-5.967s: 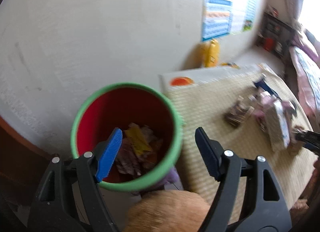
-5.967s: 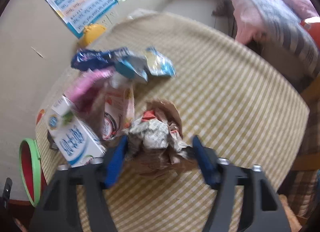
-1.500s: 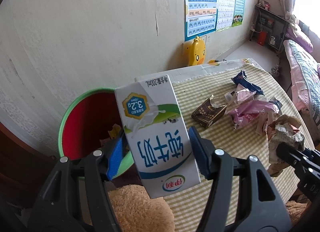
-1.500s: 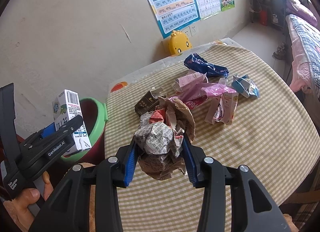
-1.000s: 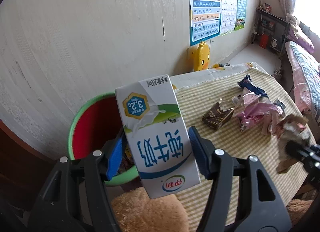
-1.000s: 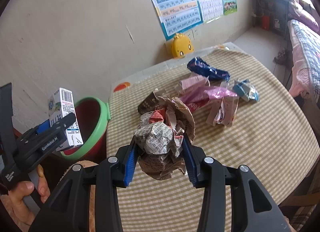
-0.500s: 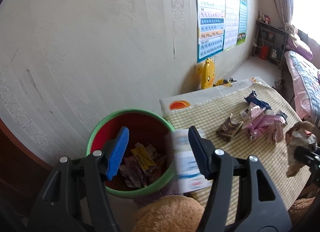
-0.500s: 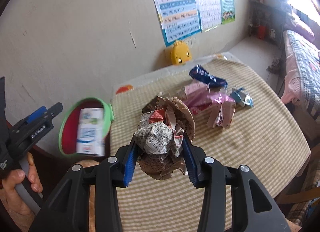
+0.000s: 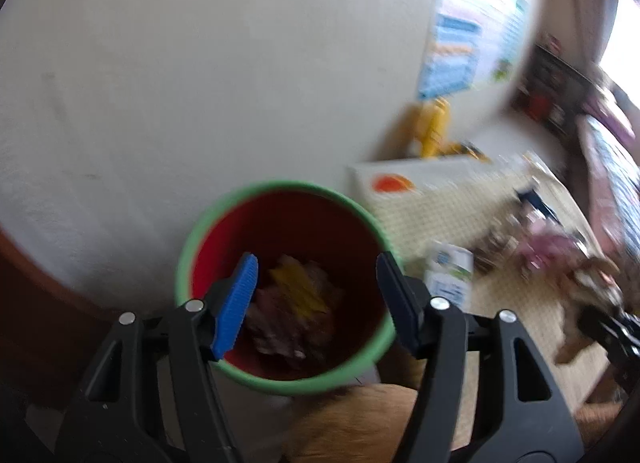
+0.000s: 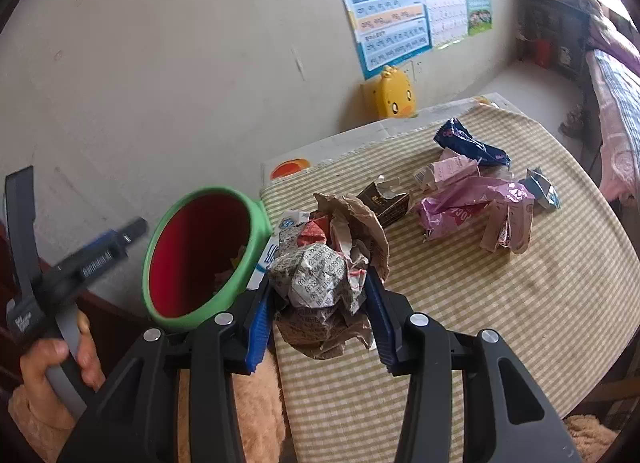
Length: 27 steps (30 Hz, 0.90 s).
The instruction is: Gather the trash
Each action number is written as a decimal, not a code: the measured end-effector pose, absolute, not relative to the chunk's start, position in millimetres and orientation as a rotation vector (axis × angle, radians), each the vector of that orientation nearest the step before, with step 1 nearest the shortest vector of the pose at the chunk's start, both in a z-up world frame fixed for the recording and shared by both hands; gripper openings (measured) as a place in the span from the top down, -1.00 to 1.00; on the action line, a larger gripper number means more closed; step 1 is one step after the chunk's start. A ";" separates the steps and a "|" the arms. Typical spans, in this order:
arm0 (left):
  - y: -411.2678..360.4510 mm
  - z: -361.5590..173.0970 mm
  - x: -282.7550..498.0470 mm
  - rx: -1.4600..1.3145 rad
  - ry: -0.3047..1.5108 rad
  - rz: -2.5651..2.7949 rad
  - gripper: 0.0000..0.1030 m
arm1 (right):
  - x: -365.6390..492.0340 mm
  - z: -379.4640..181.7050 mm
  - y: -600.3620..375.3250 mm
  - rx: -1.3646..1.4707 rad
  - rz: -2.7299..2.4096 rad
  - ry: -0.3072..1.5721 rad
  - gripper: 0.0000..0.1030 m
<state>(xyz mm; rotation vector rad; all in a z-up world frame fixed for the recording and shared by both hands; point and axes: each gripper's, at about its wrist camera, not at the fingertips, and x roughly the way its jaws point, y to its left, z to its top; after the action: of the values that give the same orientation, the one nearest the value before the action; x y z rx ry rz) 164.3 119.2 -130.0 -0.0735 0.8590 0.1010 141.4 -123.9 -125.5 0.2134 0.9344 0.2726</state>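
Left wrist view: left hand-held gripper [image 9: 316,299] hangs over the bin [image 9: 280,381], jaws opening, nothing between its blue pads; picture blurred.
Right wrist view: right hand-held gripper [image 10: 318,313] pinches a paper wad [image 10: 320,283] of crumpled newsprint and brown paper, held above the desk [image 10: 500,323] just beside the bin's green rim.
Bin: red inside, green rim, standing against the desk's left edge below the wall; some wrappers [image 9: 296,303] already lie at its bottom.
Carton: a white milk carton [image 9: 448,275] shows outside the rim, wedged between bin and desk edge; in the right view only its corner peeks out behind the wad. It looks to have missed the bin, though blur leaves that uncertain.
Left on desk: dark blue wrapper [image 10: 468,143], pink wrappers [image 10: 468,207], a torn brown box [image 10: 386,203], a small silver-blue packet [image 10: 542,191], all well apart from the bin.
Step in hand: carry the wad over the bin mouth and let go.
Risk 1: releasing too early, with the wad over the rim, would tip it onto the desk or floor.
Risk 2: the loose brown flap may catch on a pad and cling.
Risk 3: the 2 grippers crowd the same opening and could knock the bin.
Risk 4: the carton may slip to the floor.
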 end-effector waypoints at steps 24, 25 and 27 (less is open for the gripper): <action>-14.8 -235.4 227.0 0.246 1.207 -0.191 -0.53 | 116.7 -156.0 -180.5 0.380 0.190 0.991 0.18; -16.3 -235.8 227.3 0.244 1.204 -0.190 -0.43 | 116.1 -156.6 -181.2 0.383 0.188 0.992 0.18; -10.8 -233.3 227.6 0.207 1.194 -0.174 0.04 | 115.7 -156.8 -182.1 0.387 0.186 0.991 0.18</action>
<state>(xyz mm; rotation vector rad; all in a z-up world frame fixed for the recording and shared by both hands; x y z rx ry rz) 227.6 -10.8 -233.3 0.2074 1.1944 -0.1743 115.7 -182.1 -156.8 0.3868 0.9908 0.1856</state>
